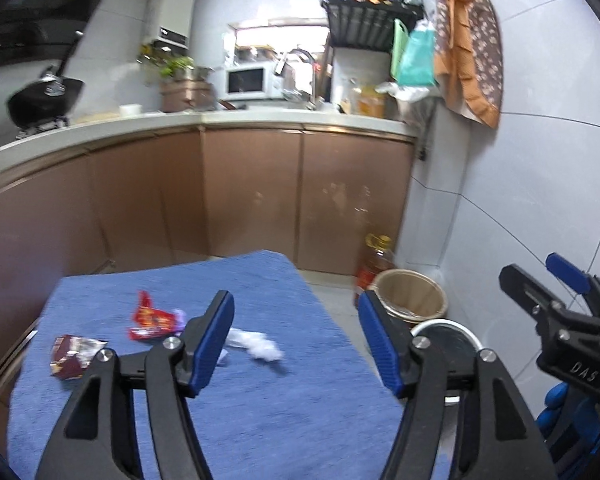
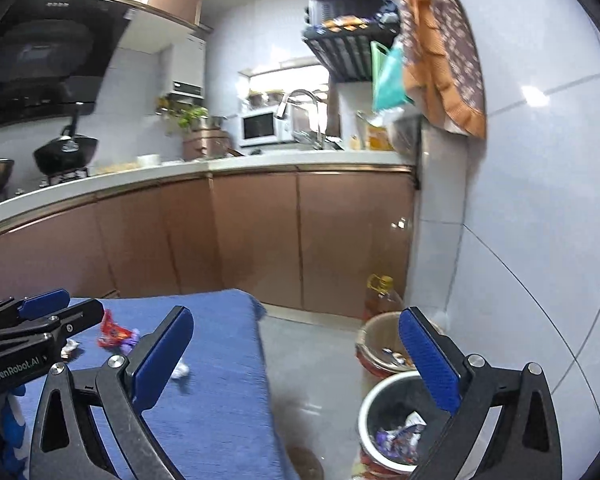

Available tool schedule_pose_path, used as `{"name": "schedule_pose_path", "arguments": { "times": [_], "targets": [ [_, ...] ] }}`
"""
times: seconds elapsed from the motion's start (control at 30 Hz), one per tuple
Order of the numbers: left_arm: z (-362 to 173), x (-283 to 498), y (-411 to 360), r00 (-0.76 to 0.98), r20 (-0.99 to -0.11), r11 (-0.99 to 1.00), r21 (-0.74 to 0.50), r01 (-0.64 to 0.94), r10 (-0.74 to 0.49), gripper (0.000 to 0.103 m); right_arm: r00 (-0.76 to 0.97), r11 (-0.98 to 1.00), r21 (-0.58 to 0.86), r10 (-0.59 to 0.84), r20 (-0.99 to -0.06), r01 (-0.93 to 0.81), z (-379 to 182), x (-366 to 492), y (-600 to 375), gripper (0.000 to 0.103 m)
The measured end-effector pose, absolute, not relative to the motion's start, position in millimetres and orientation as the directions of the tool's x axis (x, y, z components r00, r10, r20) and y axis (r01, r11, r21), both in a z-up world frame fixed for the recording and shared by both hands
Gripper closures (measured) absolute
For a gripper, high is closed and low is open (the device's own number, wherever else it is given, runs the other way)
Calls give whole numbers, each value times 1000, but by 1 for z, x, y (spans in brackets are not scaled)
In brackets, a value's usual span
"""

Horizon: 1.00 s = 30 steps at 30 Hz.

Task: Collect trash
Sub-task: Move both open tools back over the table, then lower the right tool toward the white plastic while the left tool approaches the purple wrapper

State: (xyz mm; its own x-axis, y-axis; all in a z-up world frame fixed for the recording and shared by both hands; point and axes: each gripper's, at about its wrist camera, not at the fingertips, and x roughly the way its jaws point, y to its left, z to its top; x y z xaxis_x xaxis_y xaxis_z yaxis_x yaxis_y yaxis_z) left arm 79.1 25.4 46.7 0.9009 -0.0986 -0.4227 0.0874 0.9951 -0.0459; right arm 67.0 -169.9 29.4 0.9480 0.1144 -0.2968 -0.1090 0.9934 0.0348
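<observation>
**Both grippers empty above the table, wrappers left to collect**

The left gripper [image 1: 296,340] hangs over the blue cloth [image 1: 228,420] with its jaws apart and nothing between them. The right gripper [image 2: 296,356] stands spread wide, also empty, toward the floor-side edge of the table. Three bits of trash lie on the cloth: a red wrapper [image 1: 152,318], a dark brown wrapper [image 1: 72,356] nearer the left edge, and a crumpled white tissue [image 1: 260,346]. On the floor beside the table a dark bin [image 2: 396,420] already holds wrappers; a tan bin [image 2: 384,344] stands just behind it.

The likely risks are these: thin foil lying flat may slide from under the pads instead of lifting, the fingertips may pinch the cloth along with a wrapper and drag it, and a light tissue let go off-centre may miss the bin's rim.
</observation>
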Motion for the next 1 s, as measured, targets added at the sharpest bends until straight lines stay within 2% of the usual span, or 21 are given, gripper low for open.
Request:
{"name": "schedule_pose_path", "arguments": {
  "times": [0.27,0.63,0.83,1.0],
  "targets": [
    [57,32,57,935,-354,1000,-27,-1,-8,34,948,976,36,215,-234,-213,46,44,-132,0],
    [66,-14,75,949,-306,997,-5,-83,77,32,916,941,21,333,-224,-337,59,13,-95,0],
    [66,-26,84,945,-305,992,-10,-125,116,27,913,931,-5,356,-199,-365,66,-4,-84,0],
    [59,-26,96,938,-323,990,-24,-140,124,27,905,926,-3,369,-212,-378,64,-1,-81,0]
  ]
}}
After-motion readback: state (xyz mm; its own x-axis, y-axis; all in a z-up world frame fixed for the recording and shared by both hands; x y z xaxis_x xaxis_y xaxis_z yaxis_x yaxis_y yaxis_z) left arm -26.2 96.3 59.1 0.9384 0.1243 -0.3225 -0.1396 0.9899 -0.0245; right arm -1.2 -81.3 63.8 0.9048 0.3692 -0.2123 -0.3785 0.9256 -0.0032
